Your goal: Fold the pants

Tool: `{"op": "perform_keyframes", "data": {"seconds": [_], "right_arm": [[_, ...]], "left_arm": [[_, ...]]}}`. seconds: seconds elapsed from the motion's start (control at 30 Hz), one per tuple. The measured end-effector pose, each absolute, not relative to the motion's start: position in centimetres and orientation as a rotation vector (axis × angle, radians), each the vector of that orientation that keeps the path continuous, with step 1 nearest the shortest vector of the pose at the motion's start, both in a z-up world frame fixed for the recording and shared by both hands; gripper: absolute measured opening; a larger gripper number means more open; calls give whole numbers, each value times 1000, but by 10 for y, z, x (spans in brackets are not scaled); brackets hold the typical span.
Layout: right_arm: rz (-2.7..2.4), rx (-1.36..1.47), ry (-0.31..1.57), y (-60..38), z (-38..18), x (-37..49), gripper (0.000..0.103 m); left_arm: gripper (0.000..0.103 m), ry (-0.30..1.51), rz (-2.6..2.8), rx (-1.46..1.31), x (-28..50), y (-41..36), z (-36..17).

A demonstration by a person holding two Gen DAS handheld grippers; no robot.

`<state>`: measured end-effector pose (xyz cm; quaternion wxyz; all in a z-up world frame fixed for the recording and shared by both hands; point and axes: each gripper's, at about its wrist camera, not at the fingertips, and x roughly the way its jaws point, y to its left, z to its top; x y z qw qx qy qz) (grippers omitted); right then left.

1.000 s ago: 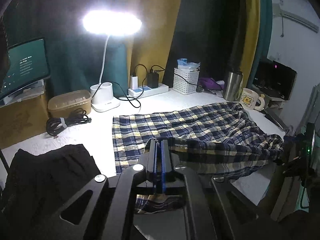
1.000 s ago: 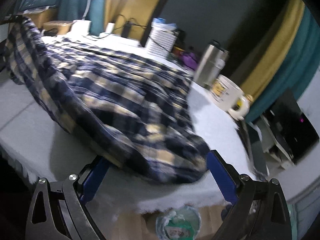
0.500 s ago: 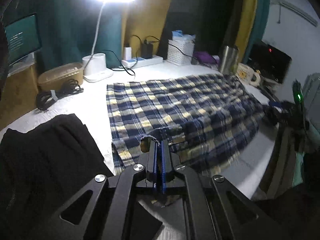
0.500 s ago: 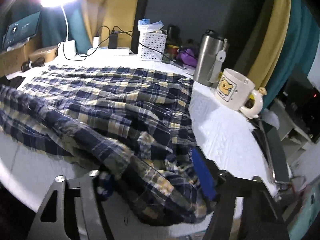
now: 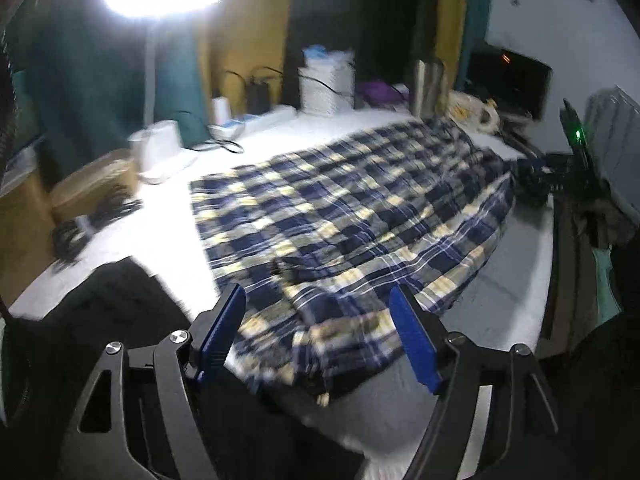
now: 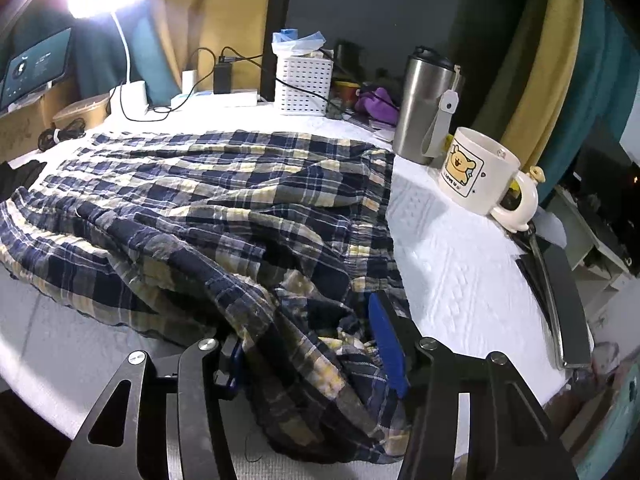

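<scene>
Left wrist view shows the plaid pants (image 5: 352, 216) spread across the white desk (image 5: 160, 224), doubled along their length so one leg appears to lie on the other. The left hand-held gripper (image 5: 320, 332) hovers over the near hem; its jaws have just been opening and now stand wide, the cloth lying loose beneath them, not pinched.

In the right wrist view the right hand-held gripper (image 6: 312, 344) sits at the bunched end of the pants (image 6: 224, 208), on the mug's side. Its jaws have just been closing, with a thick wad of plaid between the blue pads (image 6: 386, 340). I cannot tell whether both pads really press on it, since the left pad is buried in the cloth.

As I judge it, the lengthwise fold is done but untidy: the end nearest the mug (image 6: 478, 172) is rumpled and spills over the desk edge. Smoothing that end and the crosswise folds are left.

The left wrist view is smeared by motion, so seams and hems there are hard to read. The waistband cannot be picked out in either view. A dark garment (image 5: 92, 312) on the far side of the pants from the mug is mostly cut off behind the gripper frame, and what it is stays unclear.
</scene>
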<state>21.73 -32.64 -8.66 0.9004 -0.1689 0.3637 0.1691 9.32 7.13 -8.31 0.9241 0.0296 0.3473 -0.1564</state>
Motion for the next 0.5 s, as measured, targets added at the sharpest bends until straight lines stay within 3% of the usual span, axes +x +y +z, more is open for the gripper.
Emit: {"op": "perform_keyframes", "data": {"seconds": [0.23, 0.33, 0.43, 0.47, 0.5], "right_arm": [[346, -343, 740, -338, -87, 213, 56], [341, -354, 726, -343, -88, 210, 56], [329, -363, 709, -347, -89, 205, 65], [319, -367, 702, -348, -90, 203, 70], [313, -369, 699, -350, -91, 201, 71]], "left_arm": [[74, 874, -381, -9, 146, 66, -112], [72, 864, -378, 6, 143, 60, -111], [27, 857, -389, 31, 137, 53, -110], [15, 858, -391, 35, 136, 51, -111], [11, 854, -393, 40, 133, 49, -111]]}}
